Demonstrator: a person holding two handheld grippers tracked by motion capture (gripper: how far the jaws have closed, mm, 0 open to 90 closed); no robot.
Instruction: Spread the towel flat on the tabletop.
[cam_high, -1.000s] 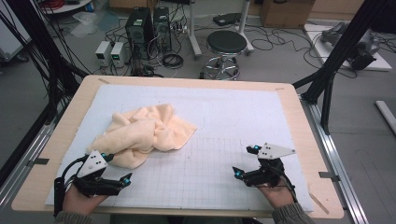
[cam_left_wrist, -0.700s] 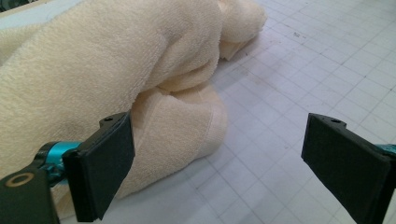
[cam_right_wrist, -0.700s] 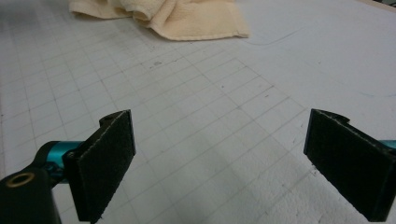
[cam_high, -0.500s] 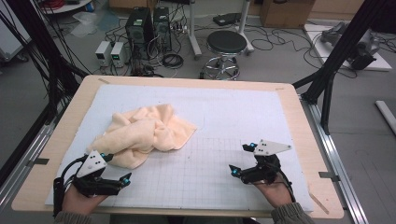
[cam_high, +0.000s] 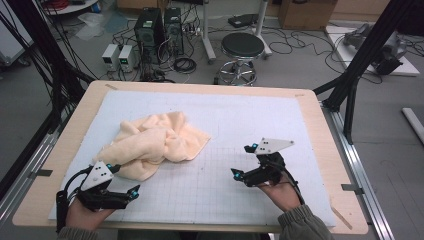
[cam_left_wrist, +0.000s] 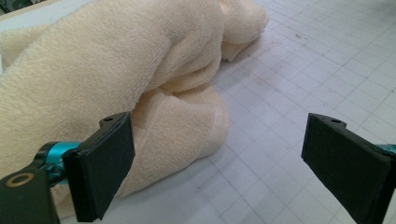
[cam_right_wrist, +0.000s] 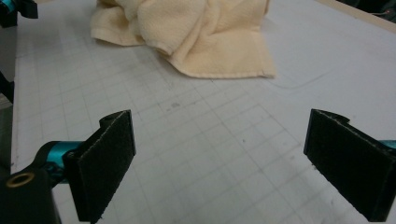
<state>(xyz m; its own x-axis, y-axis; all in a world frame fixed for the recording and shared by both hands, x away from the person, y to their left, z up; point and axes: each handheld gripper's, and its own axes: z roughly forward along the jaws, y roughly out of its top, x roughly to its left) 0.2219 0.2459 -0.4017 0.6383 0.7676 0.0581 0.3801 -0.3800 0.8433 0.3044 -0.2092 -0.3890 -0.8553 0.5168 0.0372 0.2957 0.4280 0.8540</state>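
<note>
High view has my left gripper (cam_high: 131, 192) jaws apart just beside the crumpled cream terry towel (cam_high: 155, 142) on the white gridded mat (cam_high: 250, 120), ready to pinch its near fold, right gripper (cam_high: 242, 162) spread wide, well apart.

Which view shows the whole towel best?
The high view: the crumpled towel lies whole on the mat. The left gripper view shows close-up folds beside its left jaw; the right gripper view cuts off its top edge.

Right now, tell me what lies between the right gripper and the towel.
Nothing: in the right gripper view, bare gridded mat runs from the open right gripper to the crumpled towel. The high view shows the same bare stretch.
</note>
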